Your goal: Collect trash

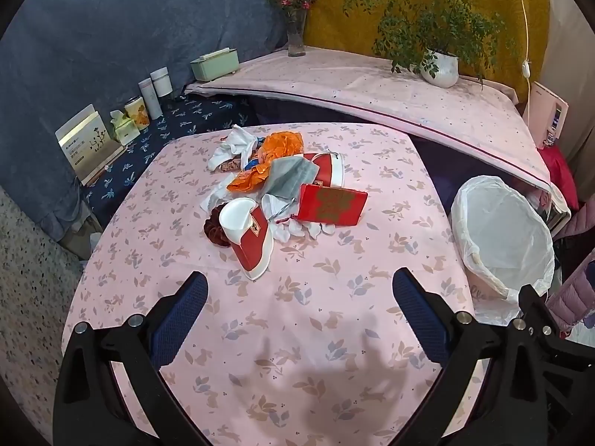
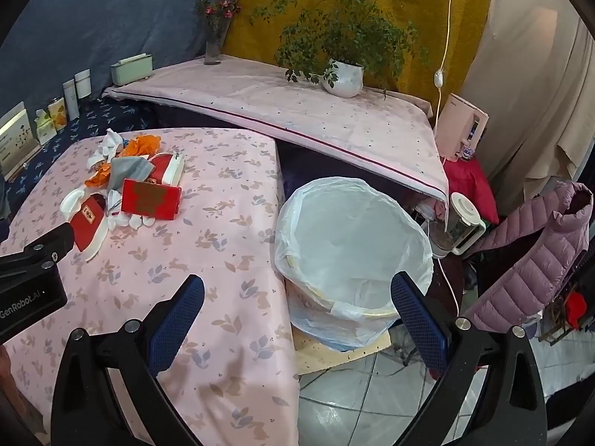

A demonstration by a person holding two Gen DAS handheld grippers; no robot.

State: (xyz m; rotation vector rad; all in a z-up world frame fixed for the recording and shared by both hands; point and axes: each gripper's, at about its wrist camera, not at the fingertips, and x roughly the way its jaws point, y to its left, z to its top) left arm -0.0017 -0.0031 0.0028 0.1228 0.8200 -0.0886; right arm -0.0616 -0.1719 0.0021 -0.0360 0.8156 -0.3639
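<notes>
A heap of trash lies on the pink-clothed table (image 1: 297, 334): a red flat box (image 1: 333, 204), a red-and-white carton (image 1: 249, 239), a second red-and-white carton (image 1: 329, 169), orange crumpled paper (image 1: 280, 145), a grey pouch (image 1: 292, 180), white tissues (image 1: 230, 145) and a dark brown round thing (image 1: 215, 228). My left gripper (image 1: 299, 290) hovers open over the bare cloth short of the heap, nothing between its fingers. My right gripper (image 2: 297, 293) is open above the table's right edge, beside the bin (image 2: 353, 245) lined with a white bag. The red box (image 2: 150, 199) lies to its far left.
A second clothed table (image 1: 372, 89) stands behind with a potted plant (image 1: 440, 68), a flower vase (image 1: 296, 33) and a green box (image 1: 215, 63). Tins and cards (image 1: 93, 141) line the left shelf. A purple jacket (image 2: 535, 260) and a blender (image 2: 459, 226) crowd the right.
</notes>
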